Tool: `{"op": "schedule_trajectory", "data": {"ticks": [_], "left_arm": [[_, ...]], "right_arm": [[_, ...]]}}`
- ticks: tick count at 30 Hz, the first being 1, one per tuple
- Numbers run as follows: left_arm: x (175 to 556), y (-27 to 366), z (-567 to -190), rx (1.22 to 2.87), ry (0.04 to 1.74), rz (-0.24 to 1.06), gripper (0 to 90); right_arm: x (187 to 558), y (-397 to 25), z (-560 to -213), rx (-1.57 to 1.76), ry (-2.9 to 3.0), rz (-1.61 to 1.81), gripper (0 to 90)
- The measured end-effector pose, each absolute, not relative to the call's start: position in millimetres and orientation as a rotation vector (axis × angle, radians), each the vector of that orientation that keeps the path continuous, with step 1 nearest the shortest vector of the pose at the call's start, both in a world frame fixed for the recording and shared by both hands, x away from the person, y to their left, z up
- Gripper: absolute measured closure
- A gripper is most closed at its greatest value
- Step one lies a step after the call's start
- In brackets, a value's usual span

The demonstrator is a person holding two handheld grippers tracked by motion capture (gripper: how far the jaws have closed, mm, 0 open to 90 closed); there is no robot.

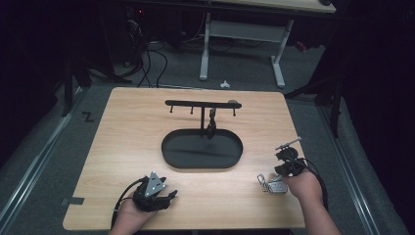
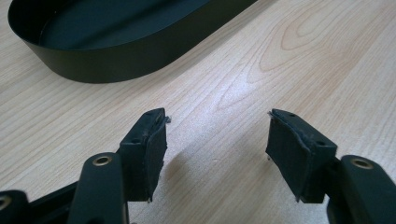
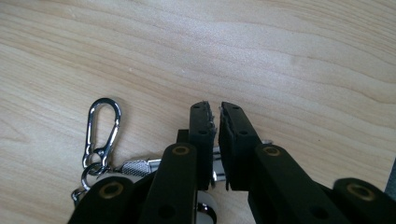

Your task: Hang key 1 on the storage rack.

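A bunch of keys (image 1: 270,185) with a silver carabiner (image 3: 103,126) lies on the wooden table (image 1: 132,122) at the front right. My right gripper (image 1: 280,180) is low over it. In the right gripper view the right gripper (image 3: 215,106) has its jaws pressed almost together, with a sliver of silver metal from the bunch between them. At the front left my left gripper (image 1: 171,194) rests near the table, and in its own view the left gripper (image 2: 217,116) is open with only bare wood between its pads.
A black oval tray (image 1: 171,156) sits mid-table, and its wall (image 2: 116,60) is seen just beyond the left jaws. Behind it stands a black T-shaped hook rack (image 1: 202,104) with a dark item (image 1: 211,125) hanging from it. Another desk's legs (image 1: 279,68) stand beyond the table.
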State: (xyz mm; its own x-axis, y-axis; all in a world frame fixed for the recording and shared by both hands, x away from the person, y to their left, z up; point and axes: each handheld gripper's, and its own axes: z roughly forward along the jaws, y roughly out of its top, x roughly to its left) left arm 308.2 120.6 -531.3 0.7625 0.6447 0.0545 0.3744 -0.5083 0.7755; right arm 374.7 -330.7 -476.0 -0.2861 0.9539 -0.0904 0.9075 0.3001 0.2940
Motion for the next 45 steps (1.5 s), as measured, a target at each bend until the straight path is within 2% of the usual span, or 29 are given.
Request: {"op": "schedule_trajectory", "data": {"ticks": [6,19,25,27,28,32,40,45], "left_arm": [[308.8,122.7,-530.6,2.154,0.76,0.436,38.0],[307.4,117.9,-532.2,2.17,0.757,0.431,38.0],[307.0,114.6,-532.3,2.174,0.747,0.435,38.0],[307.1,114.5,-532.2,2.174,0.744,0.437,38.0],[307.3,114.6,-532.1,2.174,0.744,0.436,38.0],[307.3,115.8,-531.5,2.172,0.743,0.436,38.0],[307.2,118.1,-530.8,2.167,0.74,0.44,38.0],[307.6,118.7,-530.2,2.163,0.743,0.44,38.0]], "right_arm": [[368.1,-328.3,-484.8,1.683,2.38,0.22,83.3],[321.2,-329.2,-487.7,1.641,2.487,0.207,81.7],[316.8,-327.3,-479.3,1.652,2.461,0.286,75.0],[317.5,-321.1,-473.9,1.647,2.461,0.328,70.4],[318.5,-314.6,-470.9,1.651,2.453,0.341,65.4],[323.1,-299.6,-469.1,1.663,2.469,0.383,58.1],[334.1,-282.9,-479.7,1.698,2.477,0.345,51.1],[335.5,-289.0,-485.7,1.766,2.463,0.304,54.4]]}}
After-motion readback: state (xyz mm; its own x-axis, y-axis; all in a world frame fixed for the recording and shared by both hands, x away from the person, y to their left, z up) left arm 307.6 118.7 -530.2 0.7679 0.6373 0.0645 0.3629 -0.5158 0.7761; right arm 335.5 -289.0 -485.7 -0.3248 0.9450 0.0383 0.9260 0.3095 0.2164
